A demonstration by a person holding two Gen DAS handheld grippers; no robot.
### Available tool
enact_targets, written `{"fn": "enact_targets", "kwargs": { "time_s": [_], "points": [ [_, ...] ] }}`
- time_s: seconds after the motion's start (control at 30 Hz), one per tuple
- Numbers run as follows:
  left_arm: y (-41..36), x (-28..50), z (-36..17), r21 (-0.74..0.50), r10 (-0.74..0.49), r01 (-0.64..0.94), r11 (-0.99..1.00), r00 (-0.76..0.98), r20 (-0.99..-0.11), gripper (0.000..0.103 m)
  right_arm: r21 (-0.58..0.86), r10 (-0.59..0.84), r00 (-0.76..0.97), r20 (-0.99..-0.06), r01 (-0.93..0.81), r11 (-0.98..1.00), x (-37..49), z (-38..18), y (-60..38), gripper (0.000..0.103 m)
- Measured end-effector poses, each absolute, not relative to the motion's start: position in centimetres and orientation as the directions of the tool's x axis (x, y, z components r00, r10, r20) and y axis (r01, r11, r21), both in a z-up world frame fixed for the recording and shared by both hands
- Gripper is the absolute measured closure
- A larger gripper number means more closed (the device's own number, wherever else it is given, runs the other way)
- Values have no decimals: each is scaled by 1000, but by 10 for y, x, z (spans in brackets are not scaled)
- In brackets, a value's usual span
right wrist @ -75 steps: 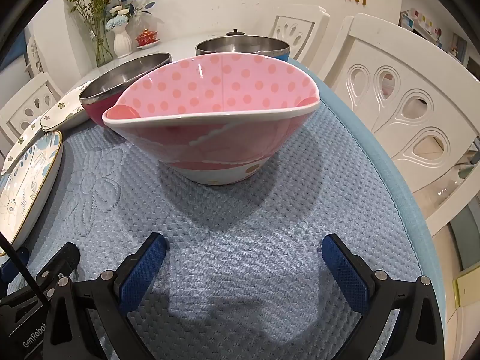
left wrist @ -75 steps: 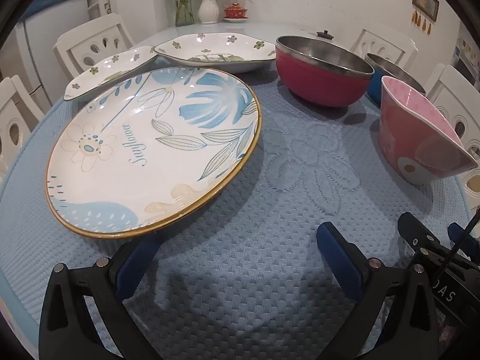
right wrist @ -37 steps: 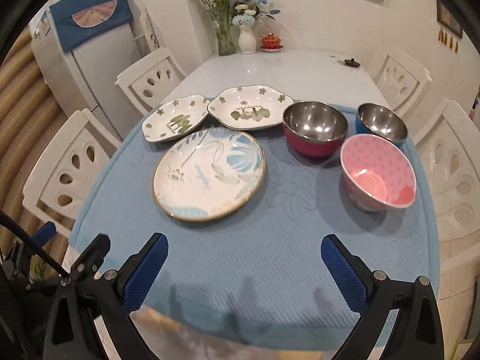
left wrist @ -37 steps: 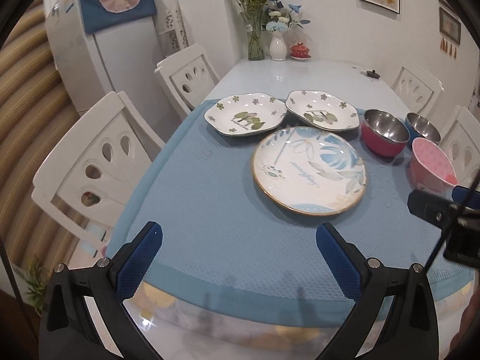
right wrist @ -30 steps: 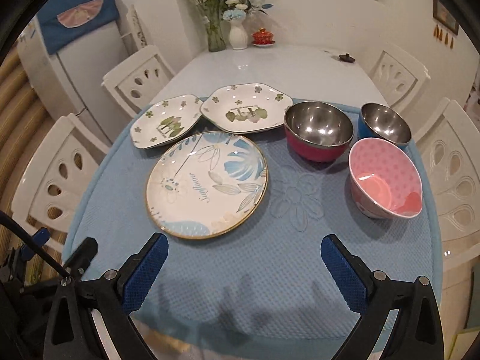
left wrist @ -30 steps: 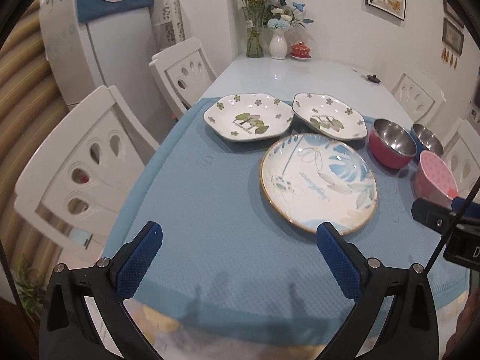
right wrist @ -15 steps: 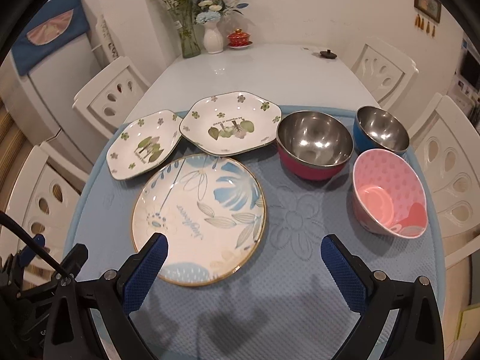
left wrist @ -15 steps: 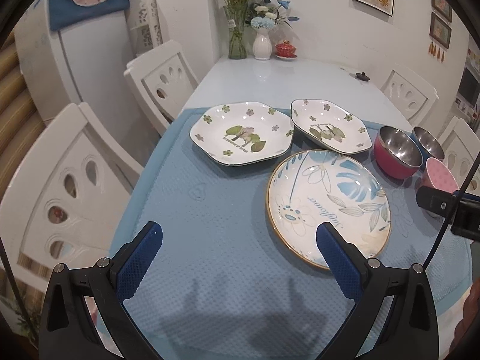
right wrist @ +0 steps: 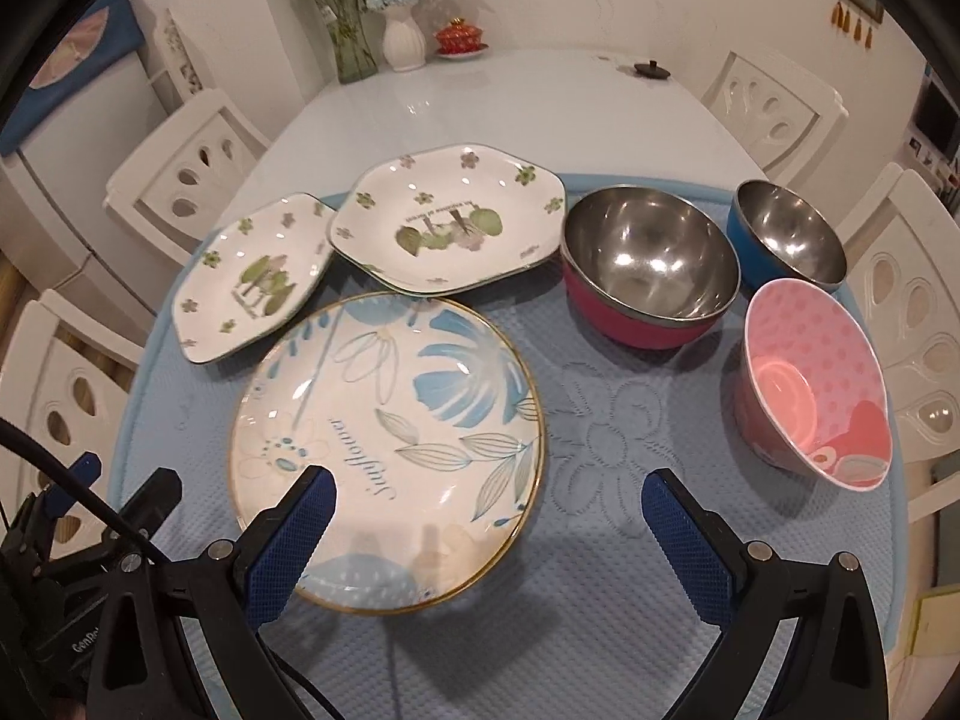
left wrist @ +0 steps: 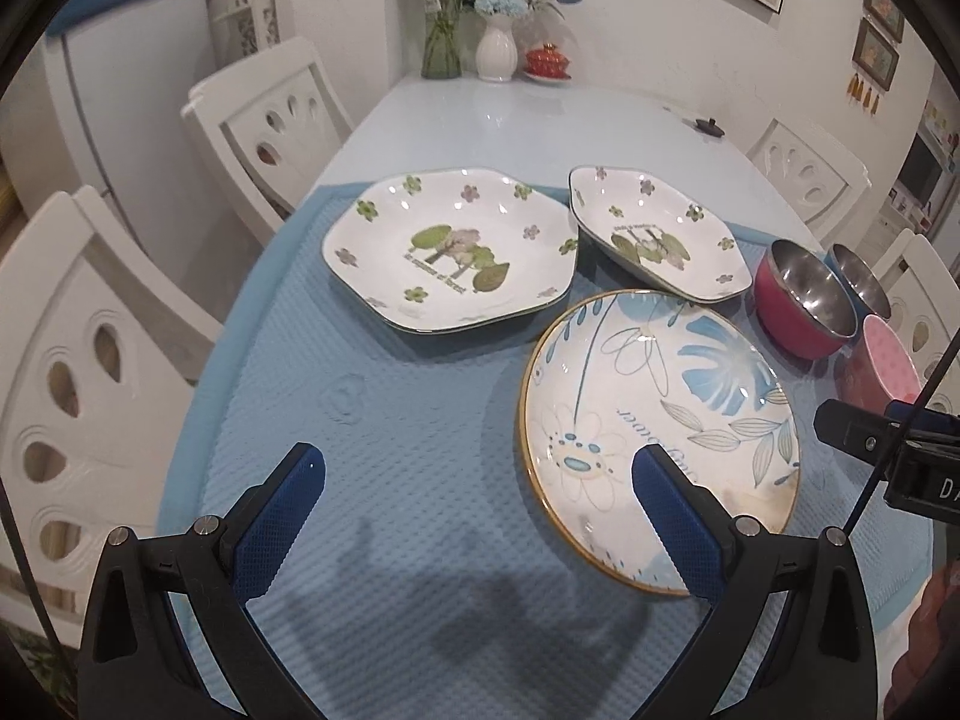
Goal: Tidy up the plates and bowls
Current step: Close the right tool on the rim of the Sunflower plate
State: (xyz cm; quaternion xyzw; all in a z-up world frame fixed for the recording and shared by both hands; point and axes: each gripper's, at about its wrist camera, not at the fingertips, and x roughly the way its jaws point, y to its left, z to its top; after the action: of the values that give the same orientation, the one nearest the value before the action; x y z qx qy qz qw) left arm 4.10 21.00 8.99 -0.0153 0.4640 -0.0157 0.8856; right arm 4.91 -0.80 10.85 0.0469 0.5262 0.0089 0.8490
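Plates and bowls all sit on the blue mat (left wrist: 420, 420) covering the bench. From the left wrist view, the round leaf plate (left wrist: 660, 414) is the landmark: two hexagonal flower plates (left wrist: 450, 252) (left wrist: 657, 234) lie just behind it, the red bowl (left wrist: 804, 306) to its right. The left tool (left wrist: 480, 516) hangs released above the mat, its right finger over the plate's near rim; a careless descent could clip that rim and tip the plate.

From the right wrist view, the right tool (right wrist: 486, 540) is likewise released, above the leaf plate's near-right edge. The pink dotted bowl (right wrist: 816, 384), right of the plate, leans and looks likely to roll if nudged. The blue bowl (right wrist: 786, 234) crowds the red one, so lifting either risks a knock.
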Motion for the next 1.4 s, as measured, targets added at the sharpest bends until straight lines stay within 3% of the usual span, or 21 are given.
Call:
{"fn": "enact_targets", "kwargs": {
  "time_s": [0.5, 0.67, 0.8, 1.07, 1.17, 1.33, 1.4],
  "points": [
    [205, 74, 56, -73, -83, 41, 997, 490, -868, 2, 53, 45, 353, -934, 12, 999, 84, 69, -15, 2],
    [206, 79, 47, -75, -83, 37, 997, 474, -877, 2, 68, 63, 317, -946, 4, 998, 92, 53, -15, 18],
    [208, 84, 42, -88, -92, 31, 996, 461, -883, 2, 80, 72, 304, -950, 15, 997, 95, 44, -17, 25],
    [203, 89, 38, -96, -109, 51, 994, 455, -884, 7, 123, 113, 307, -945, 14, 992, 102, 36, -20, 53],
    [202, 92, 35, -109, -125, 61, 992, 443, -888, 19, 137, 126, 305, -944, 15, 990, 104, 33, -20, 59],
    [200, 96, 28, -156, -177, 86, 984, 408, -896, 42, 165, 152, 304, -940, 18, 986, 105, 29, -22, 60],
    [199, 96, 26, -162, -184, 88, 983, 404, -896, 43, 167, 156, 308, -939, 11, 986, 106, 29, -23, 60]
  ]
}}
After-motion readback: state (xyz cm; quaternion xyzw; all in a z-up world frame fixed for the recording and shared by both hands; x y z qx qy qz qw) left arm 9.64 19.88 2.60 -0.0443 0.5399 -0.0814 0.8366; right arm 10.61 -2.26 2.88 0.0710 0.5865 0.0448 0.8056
